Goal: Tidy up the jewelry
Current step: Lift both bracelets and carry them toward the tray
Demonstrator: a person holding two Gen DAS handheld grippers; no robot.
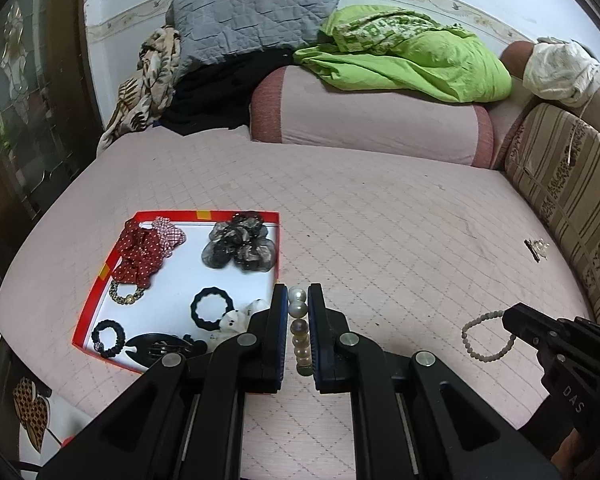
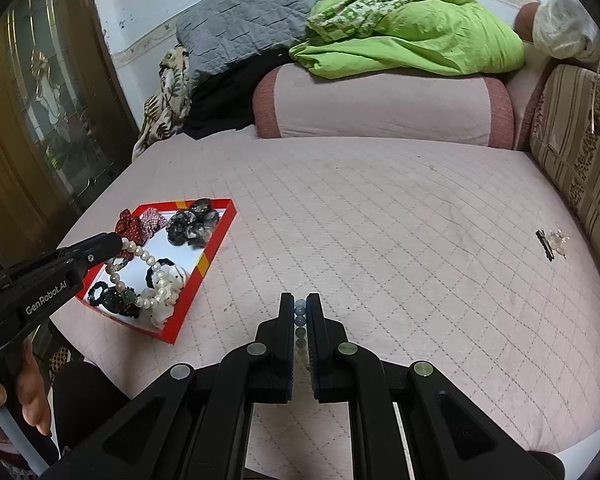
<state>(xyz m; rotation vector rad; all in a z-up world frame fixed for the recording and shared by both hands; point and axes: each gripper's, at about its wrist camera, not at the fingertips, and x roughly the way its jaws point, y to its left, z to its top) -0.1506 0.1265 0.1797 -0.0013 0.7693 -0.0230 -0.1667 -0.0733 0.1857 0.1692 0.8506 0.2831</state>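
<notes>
My left gripper (image 1: pixel 298 300) is shut on a pearl bracelet (image 1: pixel 298 310); in the right wrist view the bracelet (image 2: pixel 148 276) hangs from it above the red-rimmed tray (image 2: pixel 204 264). My right gripper (image 2: pixel 299 306) is shut on a pale bead bracelet (image 2: pixel 299 314); in the left wrist view that bracelet (image 1: pixel 484 336) dangles from it above the bed. The tray (image 1: pixel 96 296) holds a red dotted scrunchie (image 1: pixel 140 256), a grey-black scrunchie (image 1: pixel 240 246), a black hair tie (image 1: pixel 212 306), a gold bracelet (image 1: pixel 126 294) and black clips.
A hair clip with clear stones (image 2: pixel 552 242) lies on the pink quilt at the right, near a striped cushion (image 2: pixel 580 152). A pink bolster (image 2: pixel 380 100), green bedding (image 2: pixel 412 36) and a grey pillow (image 2: pixel 252 12) are at the back. A wooden door (image 2: pixel 40 100) is left.
</notes>
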